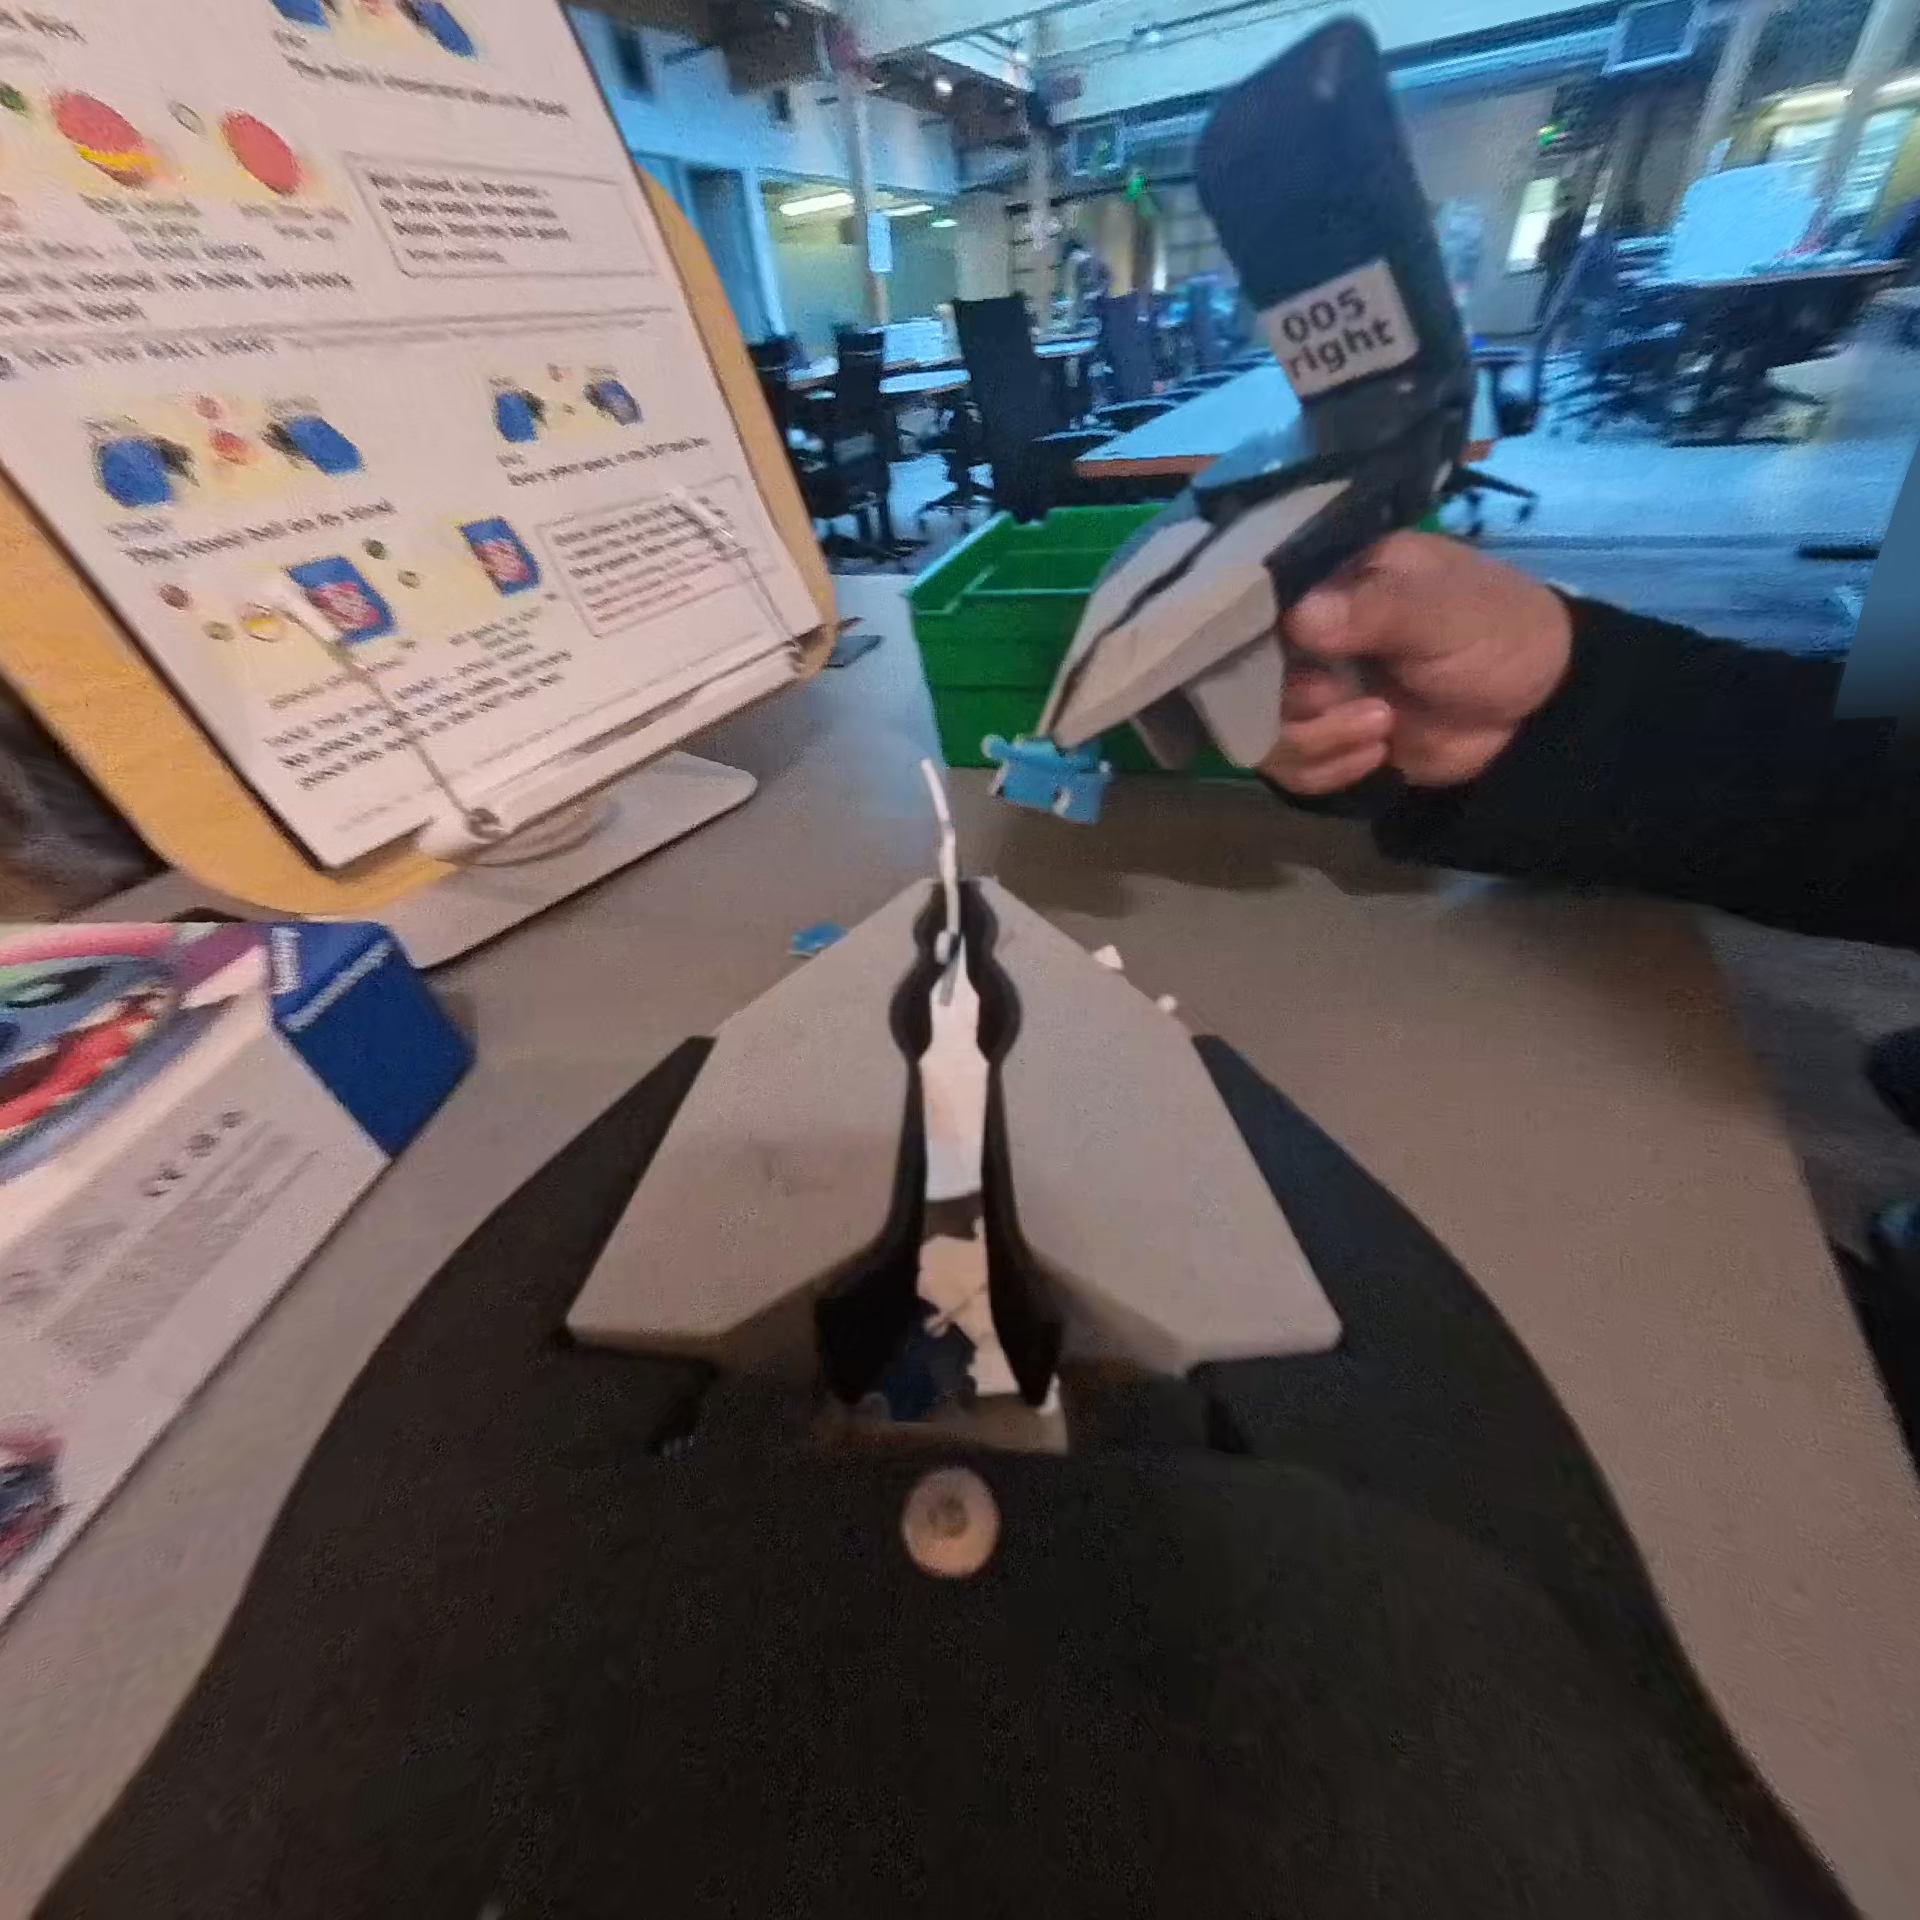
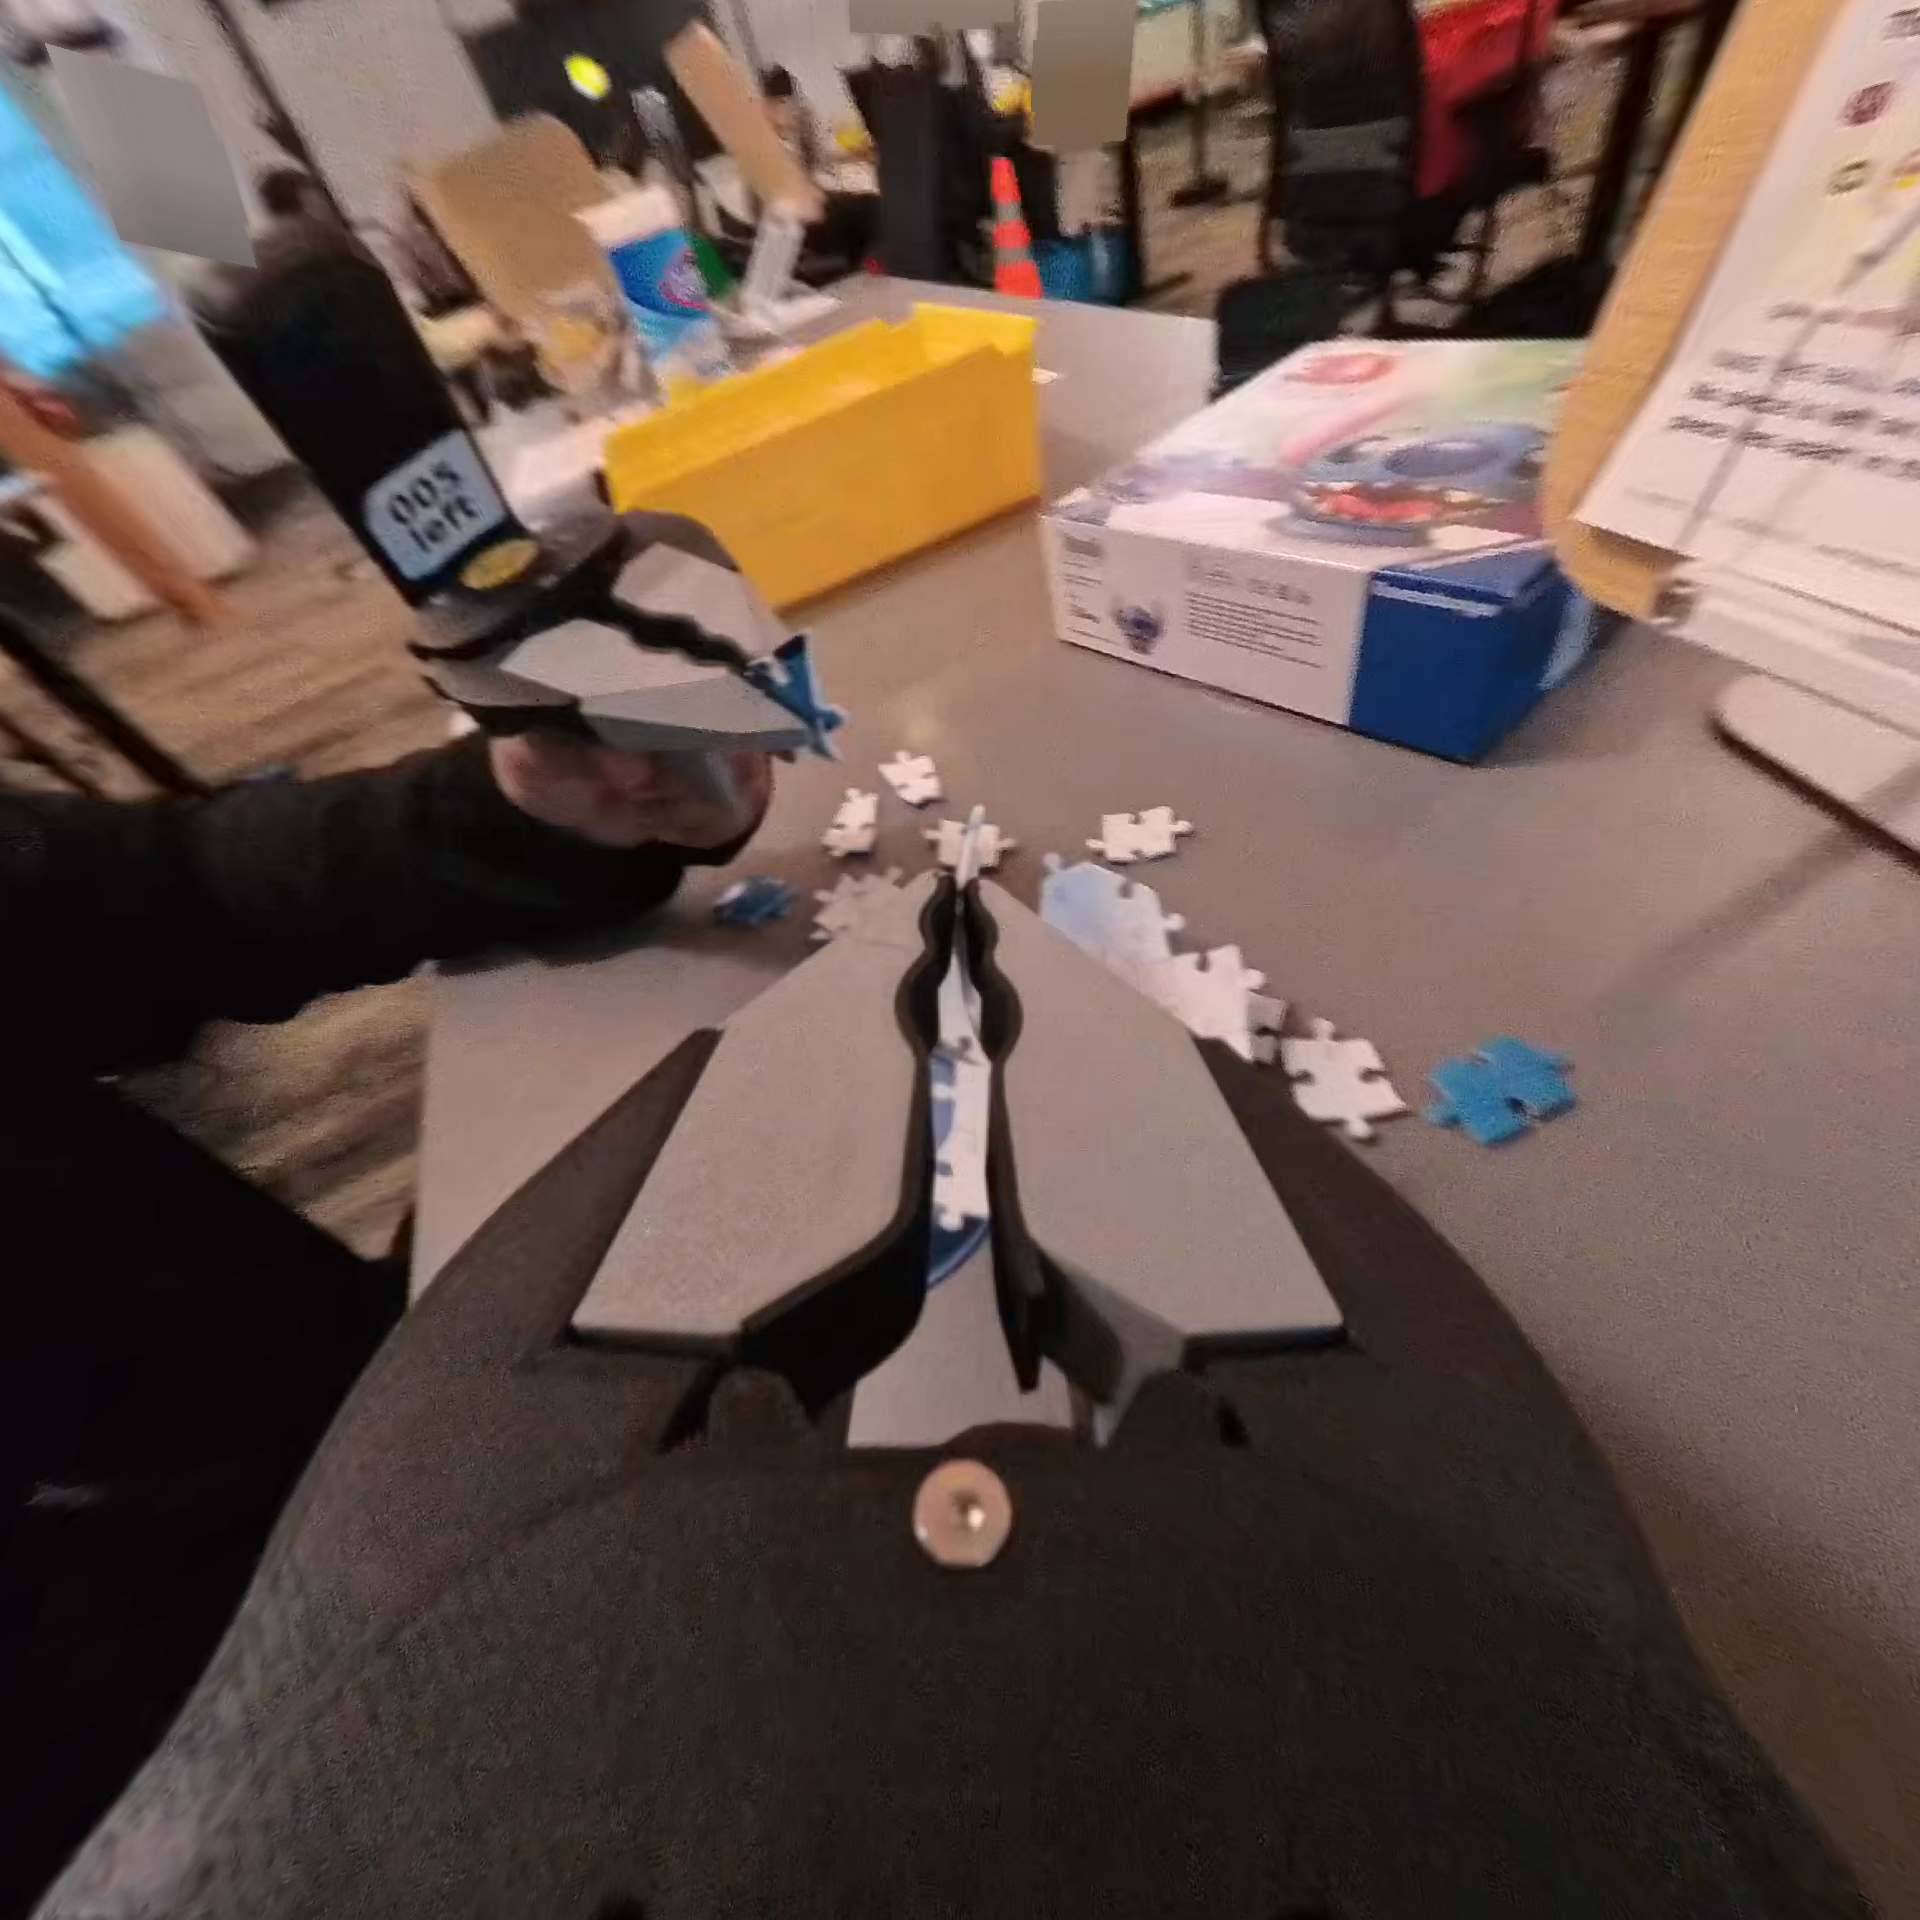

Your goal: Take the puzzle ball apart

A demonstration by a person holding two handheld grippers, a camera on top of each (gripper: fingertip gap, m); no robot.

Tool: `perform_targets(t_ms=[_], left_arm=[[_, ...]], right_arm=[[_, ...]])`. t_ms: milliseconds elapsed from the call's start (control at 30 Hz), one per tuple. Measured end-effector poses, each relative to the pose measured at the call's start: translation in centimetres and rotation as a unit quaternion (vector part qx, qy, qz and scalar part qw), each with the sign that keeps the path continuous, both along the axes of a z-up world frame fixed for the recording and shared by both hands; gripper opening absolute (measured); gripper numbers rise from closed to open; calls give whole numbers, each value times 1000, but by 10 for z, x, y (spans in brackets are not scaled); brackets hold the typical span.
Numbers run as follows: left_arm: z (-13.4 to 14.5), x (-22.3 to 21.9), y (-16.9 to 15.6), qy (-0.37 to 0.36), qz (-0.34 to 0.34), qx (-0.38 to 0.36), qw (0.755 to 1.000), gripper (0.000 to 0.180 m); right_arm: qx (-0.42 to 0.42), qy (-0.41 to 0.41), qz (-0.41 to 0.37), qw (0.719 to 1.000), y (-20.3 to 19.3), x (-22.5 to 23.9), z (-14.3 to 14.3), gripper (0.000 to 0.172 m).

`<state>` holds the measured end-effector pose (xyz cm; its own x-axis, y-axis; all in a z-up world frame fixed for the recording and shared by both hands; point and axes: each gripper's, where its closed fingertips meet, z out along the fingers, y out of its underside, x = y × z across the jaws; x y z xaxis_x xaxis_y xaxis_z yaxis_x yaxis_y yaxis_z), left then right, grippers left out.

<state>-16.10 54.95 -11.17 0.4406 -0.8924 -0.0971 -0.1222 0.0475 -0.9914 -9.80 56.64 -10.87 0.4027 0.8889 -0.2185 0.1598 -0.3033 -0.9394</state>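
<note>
Puzzle pieces: 1 pinched in left hand-held gripper point(image 1: 957, 894), 1 in right hand-held gripper point(image 2: 968, 888); 1 puzzle box point(image 2: 1299, 582).

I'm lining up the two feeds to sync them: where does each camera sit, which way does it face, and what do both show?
Left wrist view: on the left gripper, facing the green plastic bin; shows the right gripper and hand.
Right wrist view: on the right gripper, facing the yellow plastic bin; shows the left gripper.
Shared: grey table, puzzle box.
</note>
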Motion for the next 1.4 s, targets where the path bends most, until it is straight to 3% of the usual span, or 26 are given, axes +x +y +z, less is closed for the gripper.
perform_targets(t_ms=[100, 167, 233, 333, 400, 467, 533, 600, 633, 700, 833, 933, 967, 1033, 1133, 1233, 1300, 1333, 1367, 1400], left_arm=[[-35, 16, -21, 62, -89, -63, 992, 0], [-52, 20, -19, 102, -81, -64, 989, 0], [-57, 25, -23, 120, -91, -56, 987, 0], [-49, 33, -27, 112, -92, -38, 989, 0], [-43, 38, -28, 108, -85, -22, 990, 0], [-41, 43, -34, 111, -92, -16, 989, 0], [-39, 48, -40, 105, -102, -18, 989, 0], [-36, 55, -48, 98, -128, -30, 986, 0], [-34, 58, -52, 91, -137, -39, 986, 0], [-32, 65, -60, 79, -163, -55, 982, 0], [-27, 70, -72, 58, -194, -59, 978, 0], [-28, 68, -69, 61, -180, -52, 980, 0], [-28, 67, -69, 58, -182, -56, 980, 1], [-27, 63, -62, 52, -165, -67, 983, 13], [-27, 52, -42, 65, -116, -64, 989, 25], [-42, 34, -26, 130, -69, -40, 988, 28], [-57, 31, -21, 177, -59, -43, 982, 36], [-66, 34, -24, 204, -68, -49, 975, 43], [-75, 37, -26, 233, -72, -49, 969, 48], [-84, 40, -27, 267, -74, -37, 960, 51]], right_arm=[[85, -54, -117, 988, 6, 44, 35, 0], [143, -114, -254, 950, 19, 114, 67, 0], [145, -164, -364, 905, 30, 194, 85, 0], [55, -251, -411, 875, 50, 284, 55, 7], [-8, -281, -425, 860, 55, 314, 31, 52], [8, -244, -393, 886, 48, 293, 34, 47], [44, -188, -316, 929, 30, 237, 45, 45], [41, -114, -152, 981, -8, 149, 46, 51], [27, -84, -61, 994, -32, 107, 42, 51], [6, -58, 45, 997, -65, 49, 26, 55], [-5, -69, 88, 994, -71, 0, -8, 45], [-22, -48, 134, 990, -80, -15, -11, 2], [-22, -47, 137, 989, -80, -16, -11, 1], [-7, -68, 116, 991, -74, -12, -11, 0], [93, -126, -67, 985, -24, 42, 21, 0], [176, -208, -287, 918, 26, 156, 68, 0], [128, -261, -352, 890, 45, 216, 61, 0], [91, -276, -354, 889, 48, 229, 51, 10], [74, -275, -345, 894, 48, 229, 47, 36], [85, -259, -319, 908, 43, 213, 49, 44]])
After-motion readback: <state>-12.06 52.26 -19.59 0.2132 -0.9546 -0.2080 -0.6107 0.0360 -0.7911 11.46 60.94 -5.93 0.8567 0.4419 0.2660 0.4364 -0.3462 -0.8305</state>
